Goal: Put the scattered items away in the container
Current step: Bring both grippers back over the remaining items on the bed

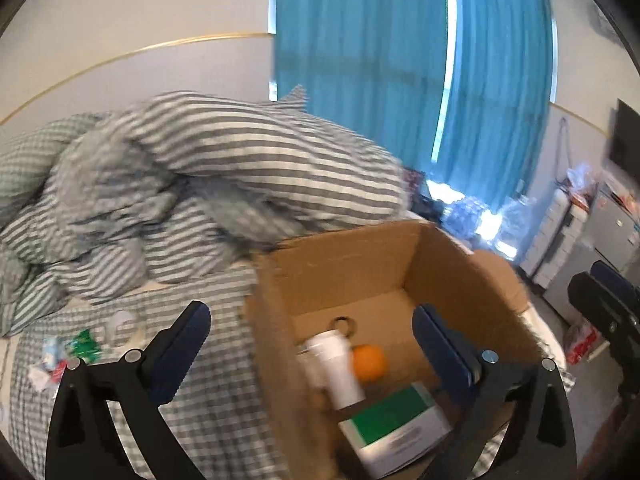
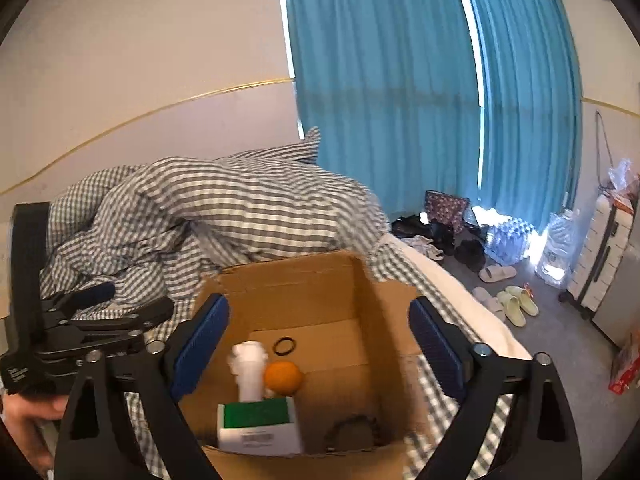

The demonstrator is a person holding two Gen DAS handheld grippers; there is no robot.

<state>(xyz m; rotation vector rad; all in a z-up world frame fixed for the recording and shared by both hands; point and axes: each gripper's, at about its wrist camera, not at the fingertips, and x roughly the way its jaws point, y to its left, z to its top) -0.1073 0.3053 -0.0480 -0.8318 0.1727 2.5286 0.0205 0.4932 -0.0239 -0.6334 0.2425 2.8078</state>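
— What is seen of the room behind?
— A pale wall (image 2: 140, 60) with a thin gold strip (image 2: 160, 108) is seen on the left, and teal curtains (image 2: 380, 100) are hung at the far side; daylight is let in through a narrow gap between them.
— And the furniture?
— A bed (image 2: 452, 304) is covered with a rumpled grey-and-white checked duvet (image 2: 240, 208). On the right, grey floor (image 2: 560, 344) is strewn with slippers (image 2: 516, 304), and a white suitcase (image 2: 604, 256) is stood near the wall.

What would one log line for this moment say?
left gripper: open, empty | right gripper: open, empty | cardboard box: white bottle, orange, green-white carton inside | bed: wrappers outside
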